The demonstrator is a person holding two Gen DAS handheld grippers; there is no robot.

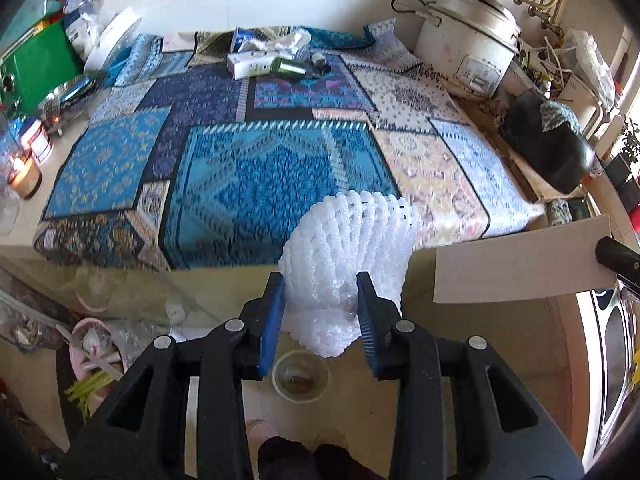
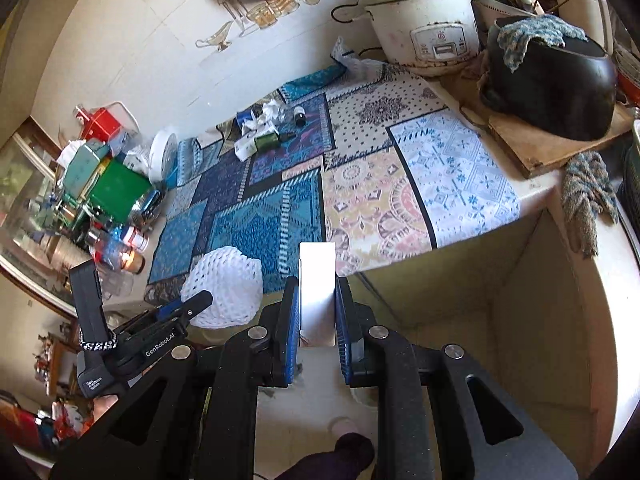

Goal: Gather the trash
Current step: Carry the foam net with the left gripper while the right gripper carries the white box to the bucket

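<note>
**Both claws loaded above the worktop's front edge**

The left claw (image 1: 320, 312) is clamped on a white foam fruit net (image 1: 352, 248), its blue pads squeezing the net's lower part while the ribbed mesh fans out above them; the net hangs over the near edge of the patchwork cloth (image 1: 256, 168) that covers the worktop (image 2: 536, 190); the right claw (image 2: 317, 312) is closed on a flat white card (image 2: 317, 280), which stands upright between its pads and rises above them; in the left wrist view the same card (image 1: 516, 268) shows broadside at the right, held just beside the net; more litter lies at the far side of the cloth, against the wall: a white carton (image 1: 250, 63), a dark green bottle (image 1: 292, 67), a small dropper bottle (image 1: 320, 62) and crumpled white tissue (image 1: 280, 42), all close together; a white rice cooker (image 1: 468, 48) stands at the far right corner, with a black helmet-like shell (image 2: 552, 88) on a wooden board nearby; below the left claw a clear plastic cup (image 1: 300, 376) sits on the floor; a person's dark-socked foot (image 2: 352, 452) shows beneath the claws.
</note>
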